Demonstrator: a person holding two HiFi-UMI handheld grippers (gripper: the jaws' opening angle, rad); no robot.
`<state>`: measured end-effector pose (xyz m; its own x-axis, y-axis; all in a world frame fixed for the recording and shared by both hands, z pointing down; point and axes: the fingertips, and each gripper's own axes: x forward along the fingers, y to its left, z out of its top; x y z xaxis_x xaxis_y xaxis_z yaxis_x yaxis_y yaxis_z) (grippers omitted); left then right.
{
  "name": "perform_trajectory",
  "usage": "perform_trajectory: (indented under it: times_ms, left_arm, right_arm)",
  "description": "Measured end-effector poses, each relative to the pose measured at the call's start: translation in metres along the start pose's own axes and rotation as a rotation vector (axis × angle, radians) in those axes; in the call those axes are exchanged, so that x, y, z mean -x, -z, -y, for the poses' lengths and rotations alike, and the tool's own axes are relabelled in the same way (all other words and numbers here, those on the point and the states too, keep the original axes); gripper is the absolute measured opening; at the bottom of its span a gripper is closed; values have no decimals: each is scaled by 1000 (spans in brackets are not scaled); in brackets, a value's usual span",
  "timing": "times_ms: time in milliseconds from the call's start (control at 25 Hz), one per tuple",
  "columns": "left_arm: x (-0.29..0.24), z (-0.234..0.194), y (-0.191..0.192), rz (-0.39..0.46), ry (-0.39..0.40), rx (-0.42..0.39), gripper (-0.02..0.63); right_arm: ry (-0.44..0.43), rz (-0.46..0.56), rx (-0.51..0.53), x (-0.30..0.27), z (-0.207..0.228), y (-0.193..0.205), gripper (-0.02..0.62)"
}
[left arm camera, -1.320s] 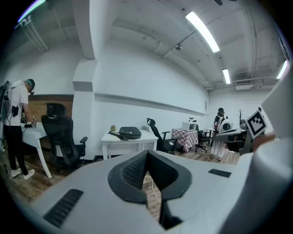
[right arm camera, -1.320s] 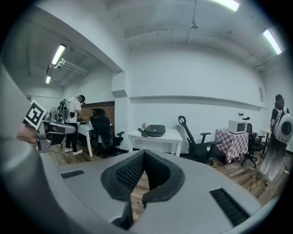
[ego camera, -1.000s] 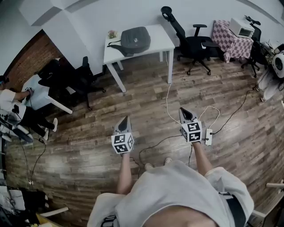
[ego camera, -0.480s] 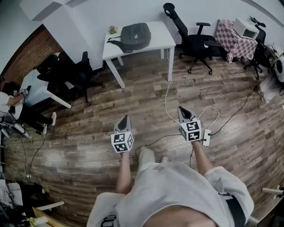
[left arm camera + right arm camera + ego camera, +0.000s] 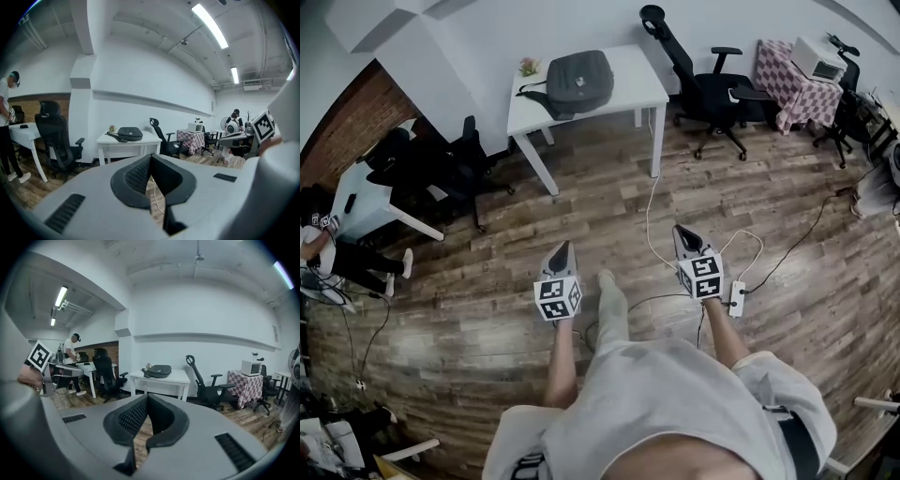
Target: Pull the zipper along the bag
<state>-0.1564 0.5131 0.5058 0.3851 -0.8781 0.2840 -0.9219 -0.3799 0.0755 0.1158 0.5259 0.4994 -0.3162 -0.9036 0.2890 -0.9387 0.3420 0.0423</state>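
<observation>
A dark grey bag (image 5: 580, 80) lies flat on the left half of a white table (image 5: 633, 82) against the far wall; it also shows as the bag (image 5: 129, 133) and the bag (image 5: 159, 371) in the two gripper views. Its zipper is too small to make out. My left gripper (image 5: 563, 248) and right gripper (image 5: 682, 231) are held side by side over the wooden floor, a few steps short of the table, both pointing toward it. Both are shut with nothing between the pads.
A black office chair (image 5: 701, 82) stands right of the table, more dark chairs (image 5: 455, 161) to its left. A cable (image 5: 649, 220) and a power strip (image 5: 736, 297) lie on the floor ahead. A person (image 5: 337, 248) sits at a desk far left. A checkered table (image 5: 790, 73) carries a microwave.
The person holding the grippers has stepped forward: a foot has swung out ahead between the grippers, and the table with the bag has shifted slightly in view. Both grippers stay shut and level.
</observation>
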Motion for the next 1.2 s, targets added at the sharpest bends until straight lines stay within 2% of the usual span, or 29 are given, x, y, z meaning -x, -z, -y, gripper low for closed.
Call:
perform_trajectory:
  times_ms: [240, 760, 1200]
  left_arm:
    - [-83, -36, -24, 7, 42, -5, 26]
    - [-251, -135, -97, 11, 140, -7, 26]
    - [-351, -160, -122, -10, 240, -43, 26]
  right_arm:
    - [30, -6, -2, -77, 22, -19, 14]
    - [86, -43, 1, -249, 48, -88, 12]
    - [147, -88, -14, -323, 74, -95, 12]
